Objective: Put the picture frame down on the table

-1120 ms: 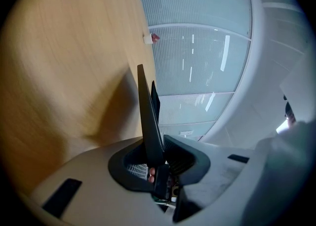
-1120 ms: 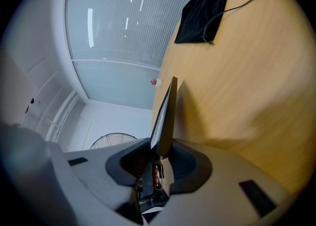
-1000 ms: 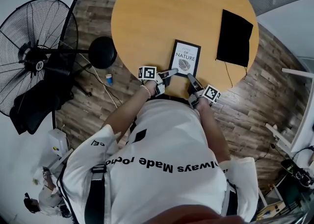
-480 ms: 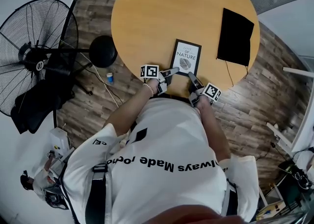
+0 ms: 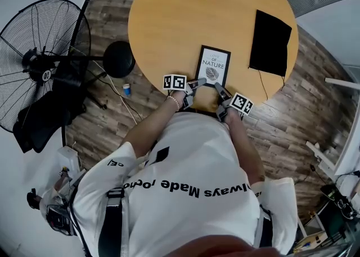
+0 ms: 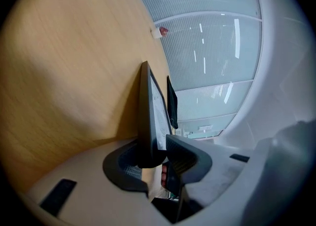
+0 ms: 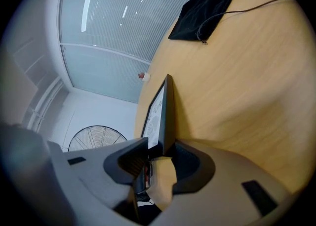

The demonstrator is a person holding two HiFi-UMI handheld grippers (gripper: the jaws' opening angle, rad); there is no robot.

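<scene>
We see a slim, black-rimmed rectangular picture frame (image 5: pixel 212 66) holding a white leaf print, face up by the near edge of the round, smooth pale-wood bench (image 5: pixel 169 19). Its long axis runs near to far, top end far and leaning slightly right. The left claw (image 5: pixel 197 84) and right claw (image 5: pixel 218 88) have just been opening, their jaws now loosely apart around the frame's near corners, which rest on the lower jaws.
</scene>
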